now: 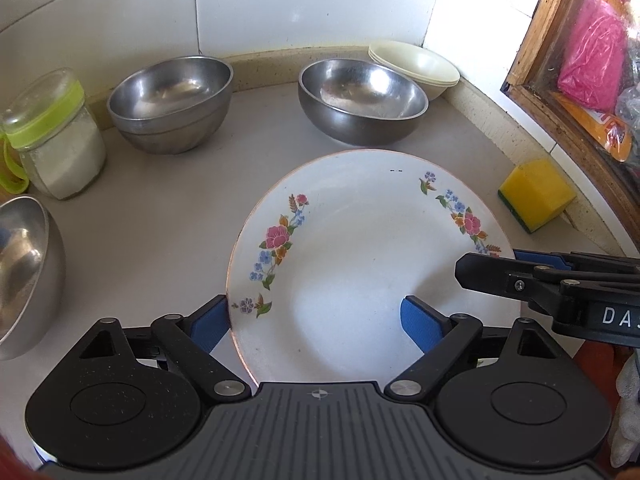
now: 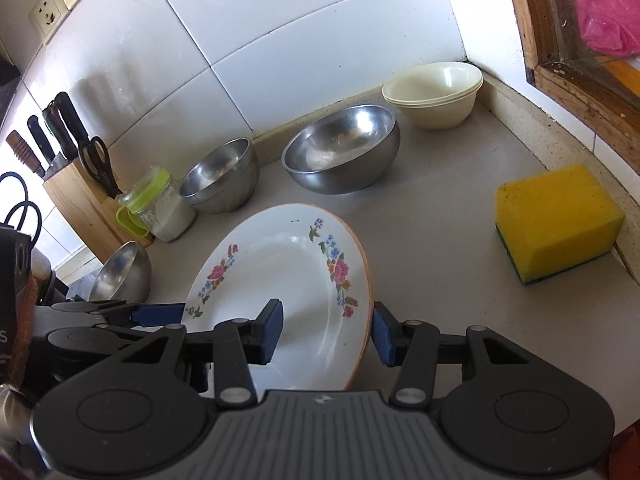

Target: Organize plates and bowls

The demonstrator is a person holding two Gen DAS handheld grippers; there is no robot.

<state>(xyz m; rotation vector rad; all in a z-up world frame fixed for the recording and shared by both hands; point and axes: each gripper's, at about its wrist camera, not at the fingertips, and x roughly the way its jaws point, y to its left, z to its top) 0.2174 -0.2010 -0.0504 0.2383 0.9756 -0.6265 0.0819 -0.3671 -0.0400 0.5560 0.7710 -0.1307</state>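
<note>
A white flowered plate [image 1: 360, 248] lies on the grey counter [image 1: 168, 216]; it also shows in the right wrist view [image 2: 288, 280]. My left gripper [image 1: 316, 322] is open, its blue pads either side of the plate's near left rim. My right gripper [image 2: 326, 330] is open, straddling the plate's near right rim; it reaches in from the right in the left wrist view [image 1: 480, 268]. Behind stand stacked steel bowls [image 1: 172, 104], a wide steel bowl [image 1: 362, 100] and stacked cream bowls [image 1: 416, 68]. Another steel bowl [image 1: 24, 276] sits at the left.
A jar with a green lid [image 1: 56, 136] stands at the left. A yellow sponge [image 2: 556, 220] lies at the right by the wooden window frame [image 2: 560, 52]. A knife block [image 2: 80, 200] stands by the tiled wall.
</note>
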